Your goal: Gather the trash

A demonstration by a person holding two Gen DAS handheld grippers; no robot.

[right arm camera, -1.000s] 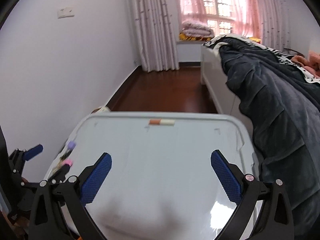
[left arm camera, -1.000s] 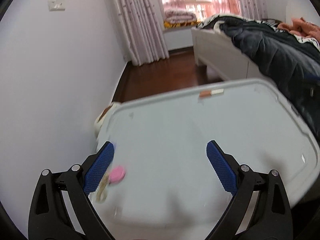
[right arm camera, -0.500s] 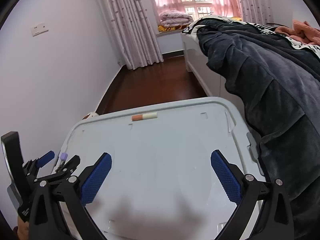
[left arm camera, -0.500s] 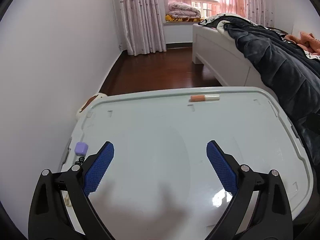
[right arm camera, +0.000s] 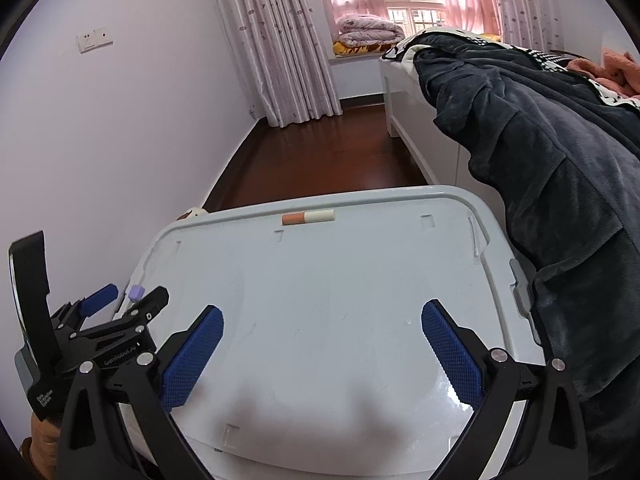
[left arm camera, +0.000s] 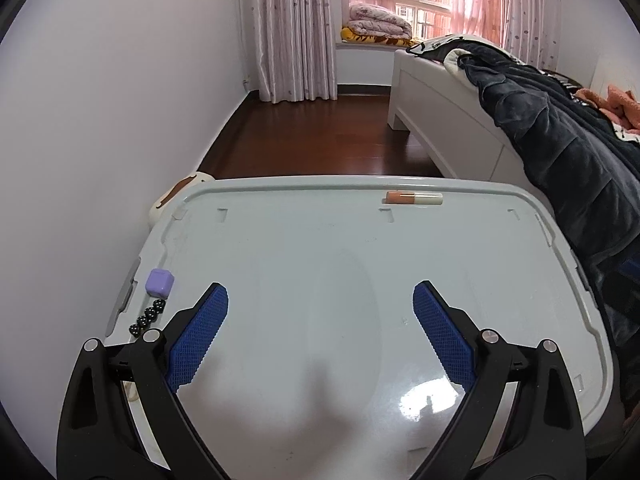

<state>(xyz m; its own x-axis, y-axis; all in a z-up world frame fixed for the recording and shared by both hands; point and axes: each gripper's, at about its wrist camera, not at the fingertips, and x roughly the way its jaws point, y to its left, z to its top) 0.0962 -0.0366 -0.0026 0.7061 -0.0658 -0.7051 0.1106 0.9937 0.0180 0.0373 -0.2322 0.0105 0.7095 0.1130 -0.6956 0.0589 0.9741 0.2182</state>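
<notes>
Both tongs are spread wide with nothing between them, hovering over the near half of a pale grey plastic lid [left arm camera: 320, 264] that's serving as the bench here. The left tongs [left arm camera: 320, 300] sit over the left-centre of the lid, and the right tongs [right arm camera: 322, 320] are just to the side of them; in the right view the left tongs poke in at the lower left.

The trash looks like a cigarette butt [left arm camera: 414, 198], orange filter end on the left and white end on the right, lying flat along the far rim of the lid, well apart from both tongs. The right camera shows the same butt [right arm camera: 307, 217] at the far edge too.

Over by the lid's left edge there's a little purple case [left arm camera: 160, 282] with a short string of black beads [left arm camera: 147, 317] trailing from it toward the camera, just beside the left tongs' left pad. A bed [left arm camera: 440, 108] with a dark blanket [right arm camera: 540, 152] draped over it runs along the right side, touching or nearly touching the lid's edge.
</notes>
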